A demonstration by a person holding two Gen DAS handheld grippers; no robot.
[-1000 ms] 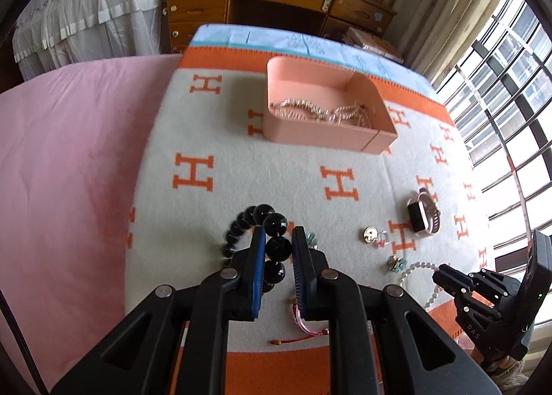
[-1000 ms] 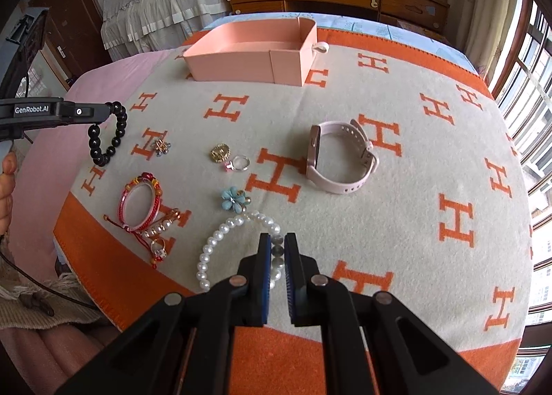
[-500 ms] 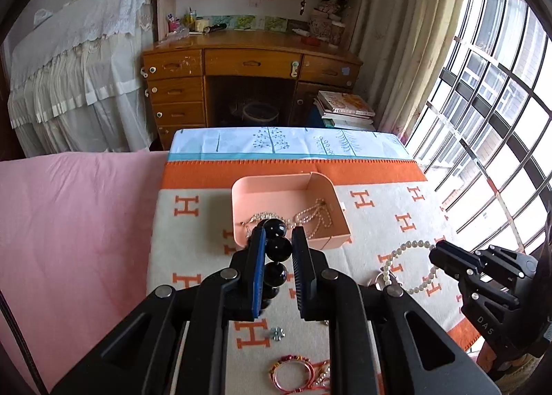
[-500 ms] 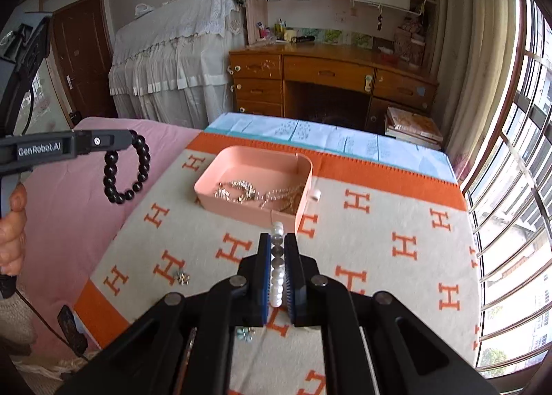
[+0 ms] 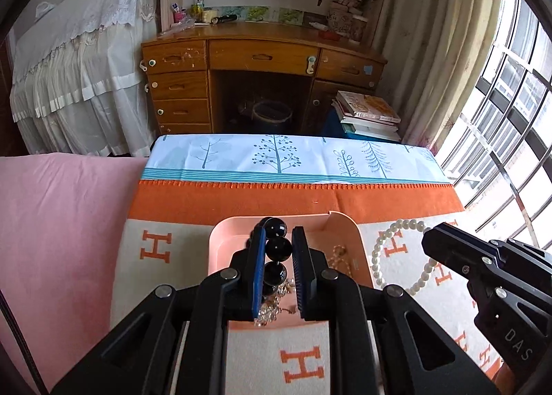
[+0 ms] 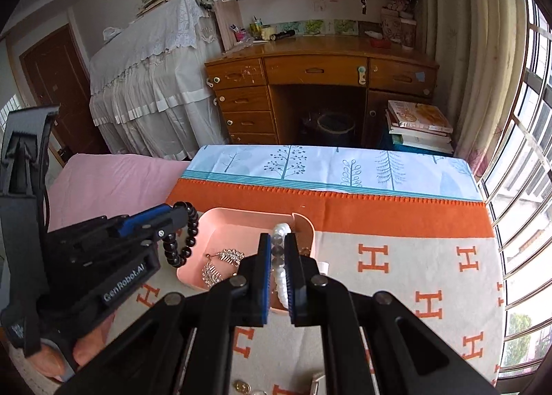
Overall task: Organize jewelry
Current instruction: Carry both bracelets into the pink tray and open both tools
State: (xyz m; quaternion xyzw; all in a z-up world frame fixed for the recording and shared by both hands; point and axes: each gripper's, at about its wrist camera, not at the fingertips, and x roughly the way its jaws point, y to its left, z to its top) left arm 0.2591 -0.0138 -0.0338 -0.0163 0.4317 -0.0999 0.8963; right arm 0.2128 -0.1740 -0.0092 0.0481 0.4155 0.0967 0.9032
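I was in the drop-off step: my left gripper [image 5: 278, 269] pinched the black bead bracelet [image 5: 274, 248] over the pink tray [image 6: 220, 222], my right gripper [image 6: 277, 265] pinched the pearl bracelet [image 5: 400, 250] by its near edge, and next I judged both needed releasing inside it.

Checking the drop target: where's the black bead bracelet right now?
The black bead bracelet is clamped in the left gripper, hanging over the left part of the pink tray, left of the pearl bracelet held by the right gripper.
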